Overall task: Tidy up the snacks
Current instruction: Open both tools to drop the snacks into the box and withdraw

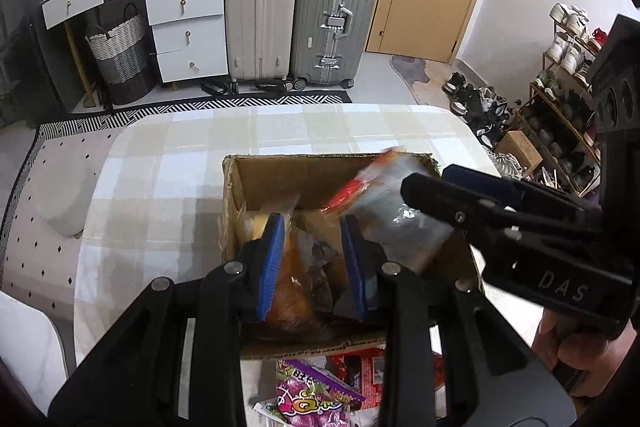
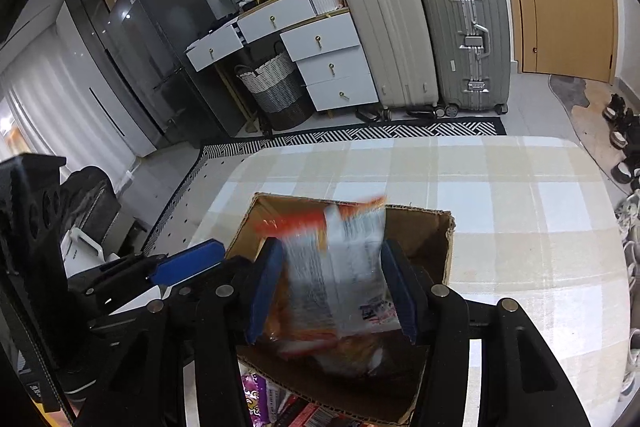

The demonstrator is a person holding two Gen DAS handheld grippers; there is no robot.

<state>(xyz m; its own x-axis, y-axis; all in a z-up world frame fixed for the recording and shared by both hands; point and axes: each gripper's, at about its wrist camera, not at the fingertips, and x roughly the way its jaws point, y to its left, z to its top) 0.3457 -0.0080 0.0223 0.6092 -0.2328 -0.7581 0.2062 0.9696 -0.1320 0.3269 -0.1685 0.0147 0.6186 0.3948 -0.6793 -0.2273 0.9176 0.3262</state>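
While L gripper [image 1: 312, 267] clamps bread pkt [image 1: 292, 291], R gripper [image 2: 334, 287] clamps crinkly, light, slippery snack bag [image 2: 340, 267] over box [image 1: 272, 183]; regrip at 12 o'clock seam.

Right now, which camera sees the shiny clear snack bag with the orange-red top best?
The right wrist view. There the clear snack bag with the orange-red top fills the middle, between the right gripper fingers over the brown cardboard box, though blurred. The left wrist view shows it from the side, partly hidden.
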